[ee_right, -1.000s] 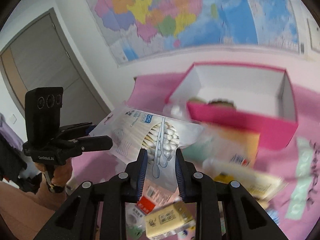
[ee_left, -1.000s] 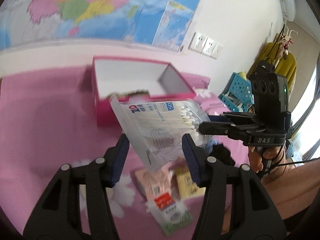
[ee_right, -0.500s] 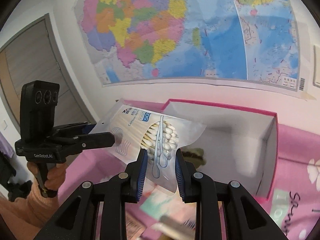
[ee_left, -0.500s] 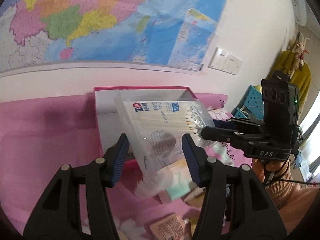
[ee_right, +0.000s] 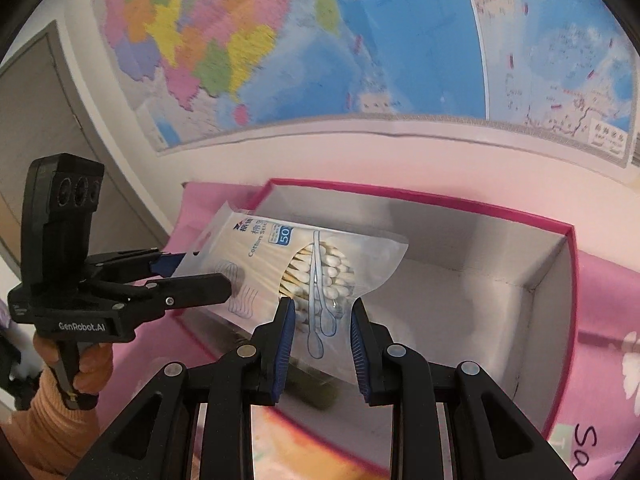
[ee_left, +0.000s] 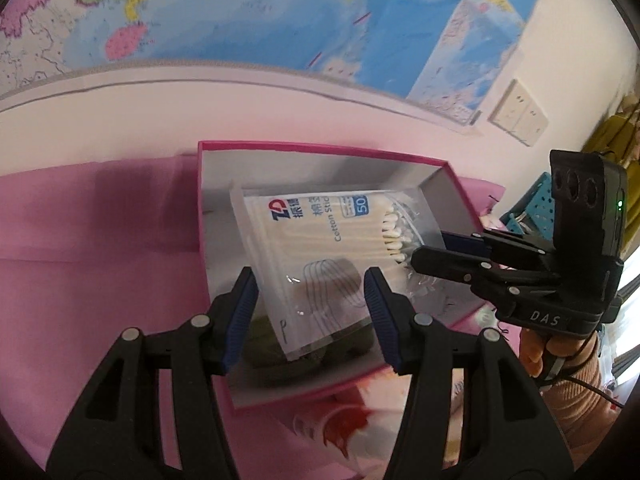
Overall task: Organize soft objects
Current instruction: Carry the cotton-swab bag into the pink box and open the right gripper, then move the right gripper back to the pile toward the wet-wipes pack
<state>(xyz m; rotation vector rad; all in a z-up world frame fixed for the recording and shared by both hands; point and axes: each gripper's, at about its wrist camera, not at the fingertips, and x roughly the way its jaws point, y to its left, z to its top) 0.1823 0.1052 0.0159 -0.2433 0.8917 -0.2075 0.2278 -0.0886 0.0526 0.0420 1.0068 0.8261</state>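
A clear bag of cotton swabs [ee_left: 320, 248] [ee_right: 280, 272] hangs tilted over the open pink box [ee_left: 320, 148] [ee_right: 440, 196], which is white inside. My left gripper [ee_left: 312, 308] [ee_right: 204, 272] is shut on the bag's printed end, the bag spanning the gap between its blue pads. My right gripper [ee_right: 322, 328] [ee_left: 430, 248] is shut on the end with the swab heads. A dark greenish soft thing [ee_left: 260, 344] [ee_right: 320, 392] lies in the box under the bag, mostly hidden.
The box sits on a pink flowered sheet [ee_left: 100, 260] close to a wall with a big map [ee_right: 360, 40]. Blurred packets [ee_left: 340, 428] lie in front of the box. Wall sockets [ee_left: 520, 114] and a blue basket [ee_left: 536, 200] are at right, a door [ee_right: 40, 120] at left.
Both grippers have carried the bag forward, away from the pile of packets, to a spot above the box's inside. Their grip on the bag looks the same.
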